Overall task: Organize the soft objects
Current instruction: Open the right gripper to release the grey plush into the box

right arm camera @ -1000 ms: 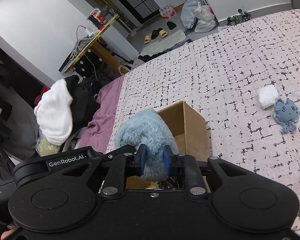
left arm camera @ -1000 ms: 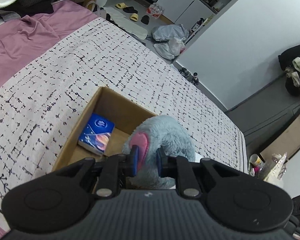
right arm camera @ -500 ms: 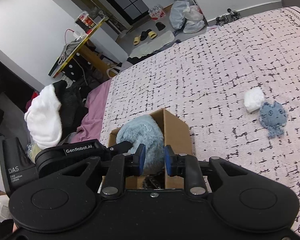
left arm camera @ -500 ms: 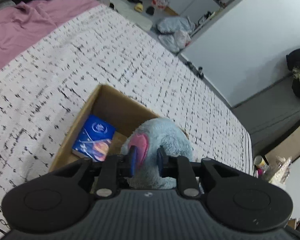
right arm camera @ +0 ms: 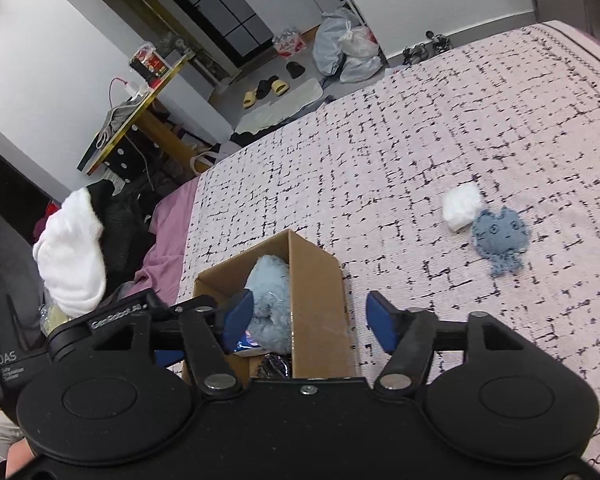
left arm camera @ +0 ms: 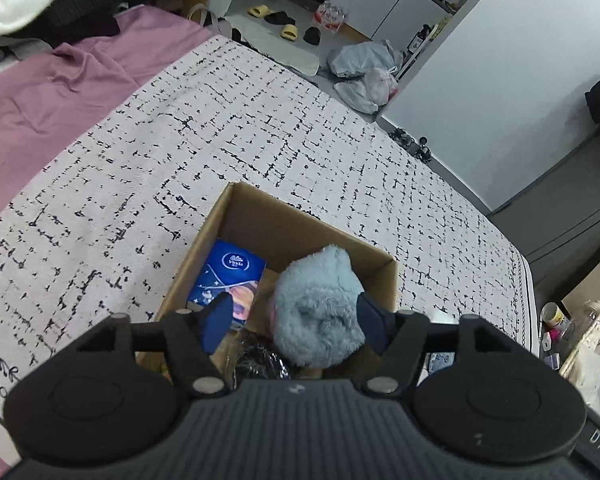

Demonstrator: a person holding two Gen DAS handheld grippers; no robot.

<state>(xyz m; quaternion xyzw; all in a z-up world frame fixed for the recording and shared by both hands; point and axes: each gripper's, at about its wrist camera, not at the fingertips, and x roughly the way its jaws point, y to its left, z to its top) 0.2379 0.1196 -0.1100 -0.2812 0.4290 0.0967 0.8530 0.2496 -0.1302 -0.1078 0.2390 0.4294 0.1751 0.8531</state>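
- On the bed point(right arm camera: 440, 128), the cardboard box point(left arm camera: 300, 236) already holds the blue plush point(left arm camera: 318, 312) and a tissue pack point(left arm camera: 230, 276).
- Left gripper point(left arm camera: 296, 322): jaws opening, plush loose between them. Right gripper point(right arm camera: 308, 316): jaws opening, gripping nothing.
- Left to do: white wad point(right arm camera: 462, 206) and flat blue toy point(right arm camera: 500, 240), at 2 o'clock from the right gripper.

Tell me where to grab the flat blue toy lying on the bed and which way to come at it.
Take the flat blue toy by its round upper body, coming straight down from above. It lies flat on the bedspread, so a side approach would probably find no edge to catch. Set the fingers across the body's far and near edges, since the white bundle touches its left side.
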